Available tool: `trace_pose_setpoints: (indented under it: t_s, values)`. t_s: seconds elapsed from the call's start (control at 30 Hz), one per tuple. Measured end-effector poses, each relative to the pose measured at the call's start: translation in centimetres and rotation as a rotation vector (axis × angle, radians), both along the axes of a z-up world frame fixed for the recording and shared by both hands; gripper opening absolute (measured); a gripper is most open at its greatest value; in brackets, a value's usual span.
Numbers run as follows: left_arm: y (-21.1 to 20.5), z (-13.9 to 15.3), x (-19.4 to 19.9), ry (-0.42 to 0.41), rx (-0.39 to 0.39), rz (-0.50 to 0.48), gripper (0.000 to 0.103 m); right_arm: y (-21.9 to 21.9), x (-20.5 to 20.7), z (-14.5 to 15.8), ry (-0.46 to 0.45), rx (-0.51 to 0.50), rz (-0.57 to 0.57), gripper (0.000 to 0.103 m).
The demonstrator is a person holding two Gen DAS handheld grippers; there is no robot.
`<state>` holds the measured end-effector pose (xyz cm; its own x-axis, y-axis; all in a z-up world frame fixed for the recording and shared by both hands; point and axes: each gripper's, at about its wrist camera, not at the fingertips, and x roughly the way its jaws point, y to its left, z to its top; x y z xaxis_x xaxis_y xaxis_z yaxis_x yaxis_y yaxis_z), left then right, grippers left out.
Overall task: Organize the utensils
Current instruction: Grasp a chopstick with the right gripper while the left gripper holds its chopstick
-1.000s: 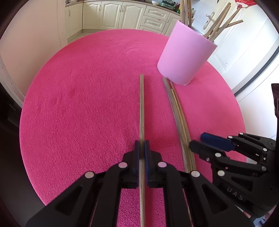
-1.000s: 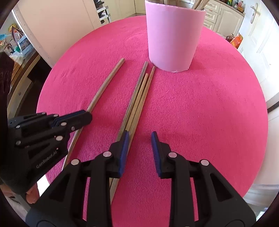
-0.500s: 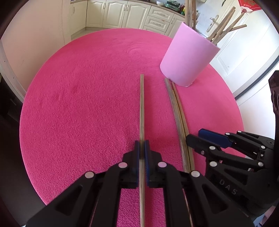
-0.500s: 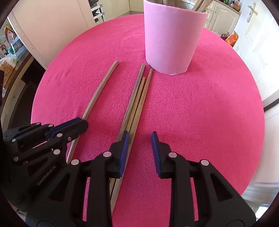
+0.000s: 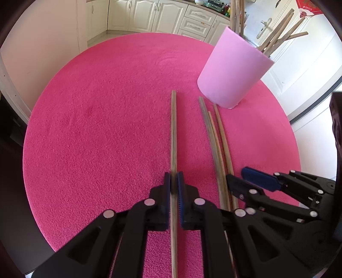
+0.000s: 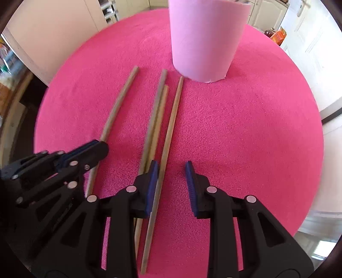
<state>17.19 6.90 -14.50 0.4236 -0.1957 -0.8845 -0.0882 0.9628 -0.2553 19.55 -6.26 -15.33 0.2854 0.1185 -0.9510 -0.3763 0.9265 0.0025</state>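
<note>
Your left gripper (image 5: 173,185) is clamped on the single wooden stick (image 5: 173,132), which lies flat on the pink surface (image 5: 102,132) pointing to 12 o'clock. Just right of it, three sticks (image 5: 215,141) lie bunched. Your right gripper (image 6: 171,179) stands open, one stick (image 6: 171,126) between its pads, unpinched. The pink cup (image 5: 233,70), sticks inside, stands at 1 o'clock.

Four long wooden sticks (image 6: 171,126) flat on pink cloth — beside upright pink cup (image 6: 205,38).

Home kitchen, cream panelled cabinets (image 5: 149,15) with drawers, cluttered countertop (image 5: 213,5), white door (image 5: 265,27)
</note>
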Motion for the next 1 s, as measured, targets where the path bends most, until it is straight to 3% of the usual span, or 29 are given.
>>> trace_pose_setpoints:
  t_s: [0.17,0.33,0.4,0.7,1.0]
  values:
    - [0.9,-0.2,0.5,0.002,-0.051,-0.001,0.007,0.9,0.1,0.0,-0.026,-0.01,0.022,0.025]
    - [2.1,-0.3,-0.5,-0.023,-0.093,0.007,0.006,-0.8,-0.3,0.1,-0.02,0.069,0.039,0.01]
    - [2.1,-0.2,-0.8,-0.031,-0.095,0.009,0.006,-1.5,-0.6,0.1,-0.019,0.084,0.046,0.009]
    - [1.7,2.0,-2.3,-0.117,-0.105,-0.011,0.006,-4.5,-2.7,2.8,-0.119,0.314,0.098,0.006]
    - [0.9,2.6,-1.8,-0.101,-0.077,-0.011,0.006,-4.5,-1.4,1.2,-0.038,0.24,0.079,0.007]
